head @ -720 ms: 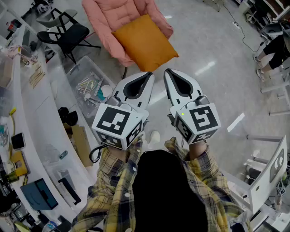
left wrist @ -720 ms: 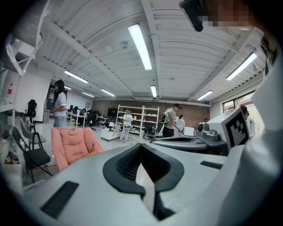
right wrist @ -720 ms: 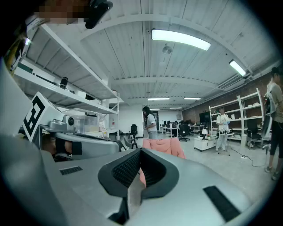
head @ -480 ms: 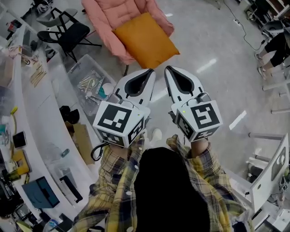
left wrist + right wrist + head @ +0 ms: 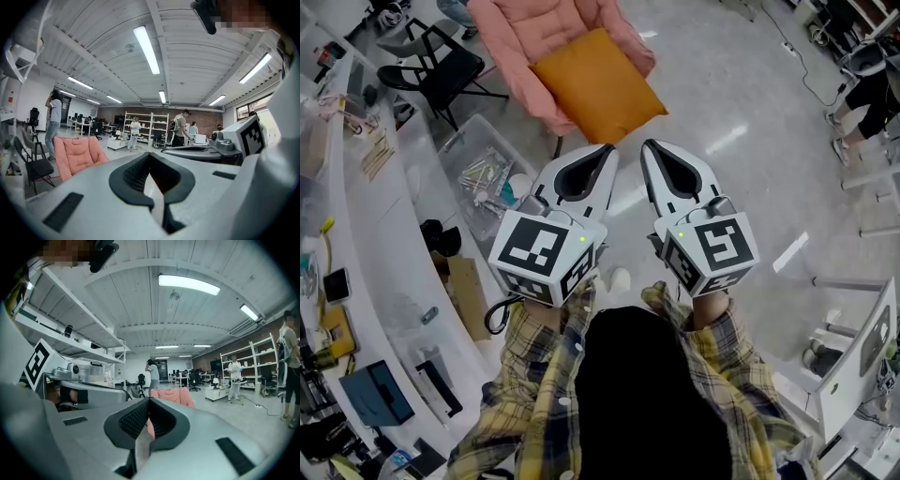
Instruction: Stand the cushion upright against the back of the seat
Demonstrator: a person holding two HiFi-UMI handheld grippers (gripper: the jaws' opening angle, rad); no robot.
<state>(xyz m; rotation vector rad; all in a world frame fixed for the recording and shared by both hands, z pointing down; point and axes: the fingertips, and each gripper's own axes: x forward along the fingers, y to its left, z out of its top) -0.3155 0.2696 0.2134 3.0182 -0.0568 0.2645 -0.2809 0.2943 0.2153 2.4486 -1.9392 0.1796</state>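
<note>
Off to the left of the left gripper [image 5: 610, 149] runs one curved white table [image 5: 380, 239] cluttered with small things too small to tell apart. Ahead of it and further left stands one black folding chair [image 5: 441, 70], and just to its left side sits one clear plastic bin [image 5: 461, 142] of mixed parts. There are two grippers, side by side and near each other. The left gripper's jaws are closed together with nothing between them. Ahead of its tip, and apart from it, stands one pink chair [image 5: 516, 37] with one orange cushion [image 5: 598, 86] lying flat on the seat, a corner hanging over the front edge toward the grippers. In the left gripper view only a thin orange sliver of the cushion [image 5: 96, 163] peeks over the gripper's body, beside the pink chair [image 5: 75, 157]. The right gripper [image 5: 645, 144] is likewise closed and empty, the cushion ahead of it and slightly to its left. In the right gripper view the pink chair [image 5: 173, 396] shows above the jaws, while the cushion is hidden behind them. The chair's top is cut off in the head view.
</note>
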